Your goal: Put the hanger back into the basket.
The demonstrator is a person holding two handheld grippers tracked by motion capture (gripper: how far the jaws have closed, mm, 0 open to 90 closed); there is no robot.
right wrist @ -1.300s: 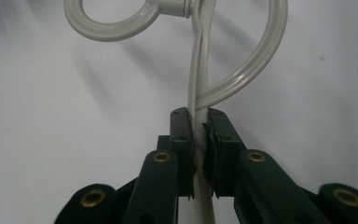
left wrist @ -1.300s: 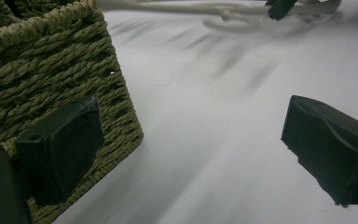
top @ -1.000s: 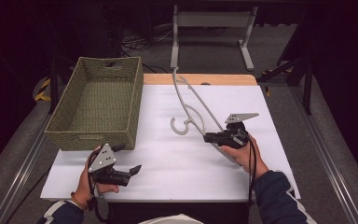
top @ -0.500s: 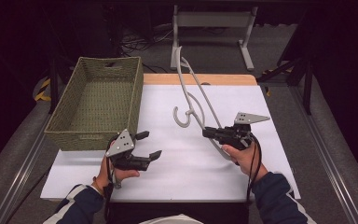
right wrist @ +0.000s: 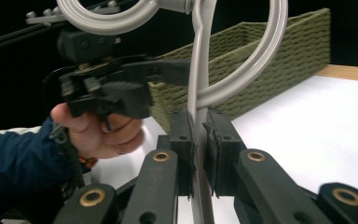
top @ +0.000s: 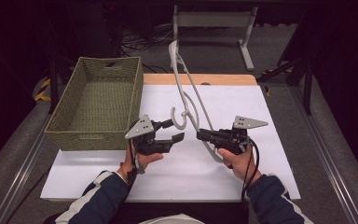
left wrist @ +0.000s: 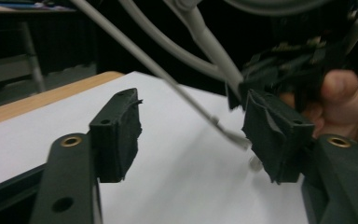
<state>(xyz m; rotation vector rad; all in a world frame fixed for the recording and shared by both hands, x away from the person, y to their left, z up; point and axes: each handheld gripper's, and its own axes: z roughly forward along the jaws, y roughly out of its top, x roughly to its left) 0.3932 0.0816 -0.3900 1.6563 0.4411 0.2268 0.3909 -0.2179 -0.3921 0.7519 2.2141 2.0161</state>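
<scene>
Your right gripper (top: 200, 135) clamps the grey hanger (top: 186, 88) while your left gripper (top: 177, 130), jaws just narrowing and empty, nears its hook (top: 179, 119)

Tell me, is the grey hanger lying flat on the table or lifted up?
Lifted. The right gripper is shut on the hanger, which stands tilted above the white table.

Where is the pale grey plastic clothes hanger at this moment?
In the high view the pale grey plastic clothes hanger stands tilted above the table's middle, clamped by the right gripper, its hook beside the left gripper.
</scene>
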